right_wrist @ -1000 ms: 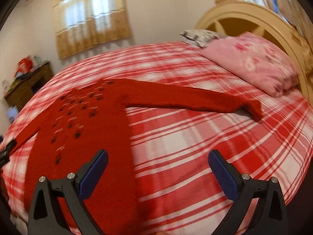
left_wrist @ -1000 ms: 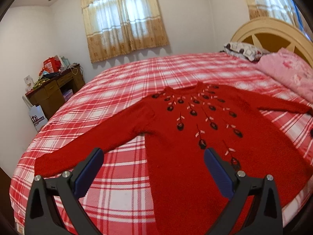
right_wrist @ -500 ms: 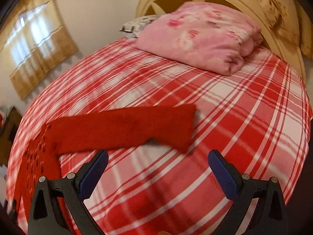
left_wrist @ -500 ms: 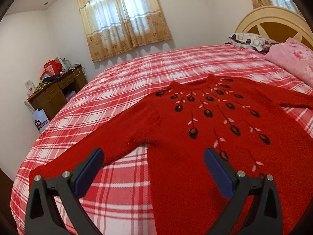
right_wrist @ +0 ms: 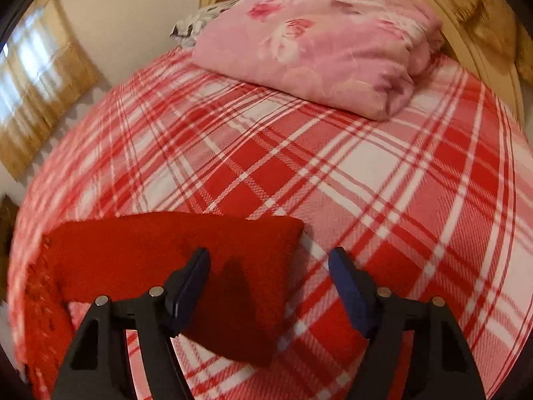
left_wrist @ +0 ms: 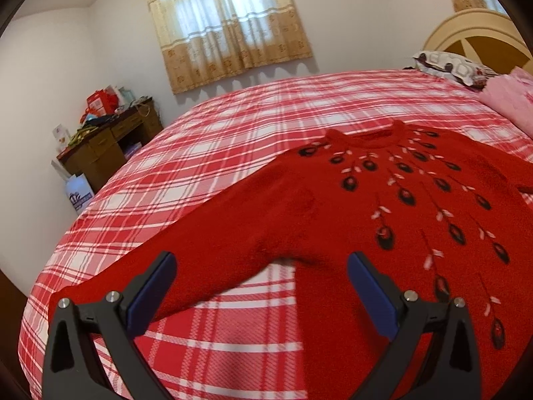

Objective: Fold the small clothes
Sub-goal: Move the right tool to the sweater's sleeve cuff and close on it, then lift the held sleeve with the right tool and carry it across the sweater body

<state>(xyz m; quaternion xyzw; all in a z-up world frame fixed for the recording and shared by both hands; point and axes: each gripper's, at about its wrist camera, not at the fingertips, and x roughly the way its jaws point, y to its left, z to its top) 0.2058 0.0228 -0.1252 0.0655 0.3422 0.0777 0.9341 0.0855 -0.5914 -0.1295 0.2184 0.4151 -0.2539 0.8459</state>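
Observation:
A red knitted sweater (left_wrist: 383, 206) with dark bud patterns lies flat, front up, on the red plaid bedspread (left_wrist: 233, 140). Its left sleeve (left_wrist: 186, 260) stretches toward the bed's near left corner. My left gripper (left_wrist: 261, 286) is open and empty, low over that sleeve near the armpit. In the right wrist view the other sleeve's cuff end (right_wrist: 186, 253) lies flat on the bedspread (right_wrist: 383, 180). My right gripper (right_wrist: 269, 283) is open, narrower than before, straddling the cuff's end edge, just above it.
A folded pink floral quilt (right_wrist: 319, 36) and a patterned pillow (left_wrist: 449, 66) lie by the cream headboard (left_wrist: 479, 33). A cluttered wooden desk (left_wrist: 106, 140) stands left of the bed. A curtained window (left_wrist: 226, 23) is on the far wall.
My left gripper moved forward and down toward the left sleeve. My right gripper swung right, dropped to the right cuff, and its jaws narrowed.

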